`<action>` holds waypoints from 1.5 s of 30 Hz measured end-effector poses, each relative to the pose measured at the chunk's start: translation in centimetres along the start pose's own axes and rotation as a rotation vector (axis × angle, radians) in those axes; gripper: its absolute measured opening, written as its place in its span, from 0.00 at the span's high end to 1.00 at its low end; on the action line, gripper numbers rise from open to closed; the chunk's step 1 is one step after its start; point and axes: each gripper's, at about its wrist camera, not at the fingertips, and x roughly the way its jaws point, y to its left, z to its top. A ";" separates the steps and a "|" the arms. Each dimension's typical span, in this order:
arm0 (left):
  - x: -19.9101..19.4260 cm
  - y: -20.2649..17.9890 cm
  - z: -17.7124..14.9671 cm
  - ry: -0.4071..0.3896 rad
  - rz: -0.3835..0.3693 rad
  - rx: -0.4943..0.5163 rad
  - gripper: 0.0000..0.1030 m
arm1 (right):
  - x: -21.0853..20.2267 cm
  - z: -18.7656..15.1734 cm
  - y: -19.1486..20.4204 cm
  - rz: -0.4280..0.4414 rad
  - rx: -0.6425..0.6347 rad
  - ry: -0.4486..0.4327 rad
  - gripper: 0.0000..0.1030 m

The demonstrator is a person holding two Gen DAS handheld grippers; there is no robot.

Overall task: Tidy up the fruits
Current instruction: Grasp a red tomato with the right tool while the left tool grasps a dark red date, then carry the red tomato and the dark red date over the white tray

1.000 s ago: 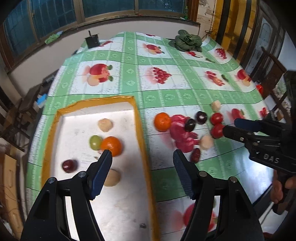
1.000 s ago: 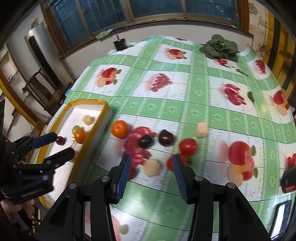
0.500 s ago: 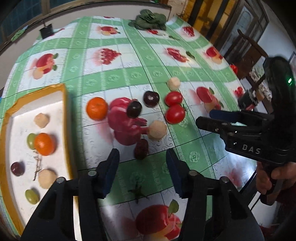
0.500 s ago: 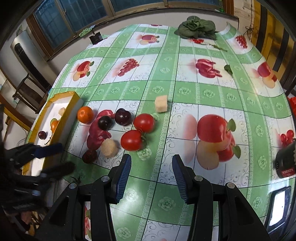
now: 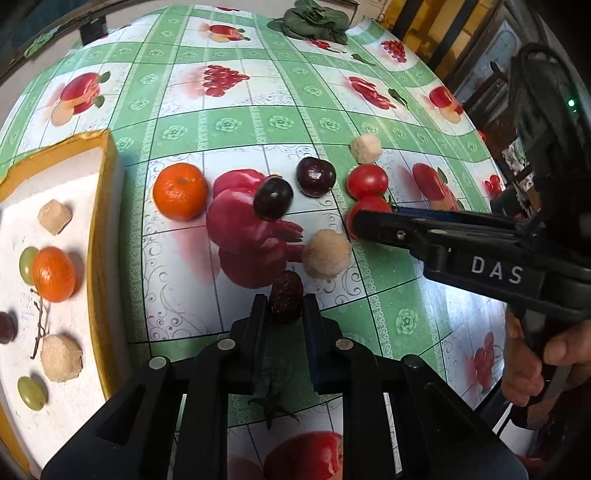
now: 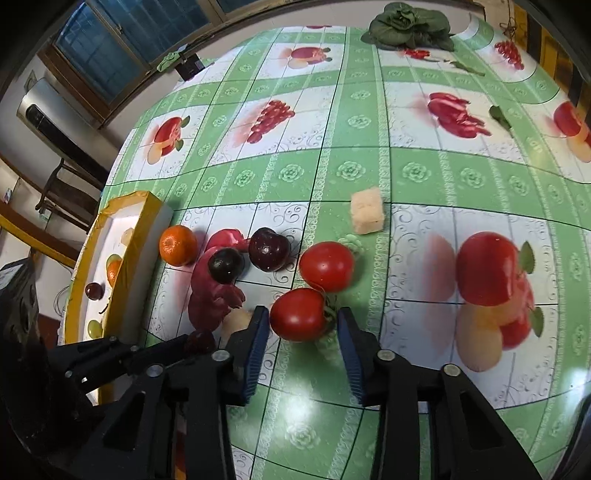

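My left gripper (image 5: 284,308) is shut on a dark red date (image 5: 285,301) lying on the tablecloth. My right gripper (image 6: 300,325) is open, its fingers on either side of the near red tomato (image 6: 298,314), apart from it. A second tomato (image 6: 325,266), two dark plums (image 6: 268,249) (image 6: 225,264), an orange (image 6: 178,245), a round beige piece (image 5: 326,253) and a beige cube (image 6: 366,210) lie loose on the cloth. The yellow-rimmed white tray (image 5: 101,206) at the left holds an orange (image 5: 53,274), green grapes, a dark fruit and beige pieces.
A green leafy vegetable (image 6: 408,24) lies at the far table edge. The tablecloth (image 6: 406,173) carries printed fruit pictures. A green tomato stem (image 5: 272,404) lies near my left gripper. Chairs stand beyond the table sides.
My left gripper swung from over the tray to the loose fruit and closed on the date. My right gripper moved forward until its fingers flank the near tomato.
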 end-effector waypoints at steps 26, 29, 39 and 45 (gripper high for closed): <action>-6.4 1.5 -1.1 -0.106 0.105 0.021 0.84 | -3.1 -0.4 5.7 0.069 -0.123 -0.060 0.68; -7.0 2.2 -1.6 -0.117 0.129 0.015 0.84 | -3.2 -0.3 7.0 0.082 -0.147 -0.060 0.68; -8.3 5.9 -3.5 -0.129 0.194 -0.054 0.84 | -2.9 -0.8 11.5 0.121 -0.239 -0.055 0.68; -8.8 7.9 -4.6 -0.131 0.216 -0.099 0.84 | -2.3 -1.2 13.7 0.140 -0.286 -0.039 0.68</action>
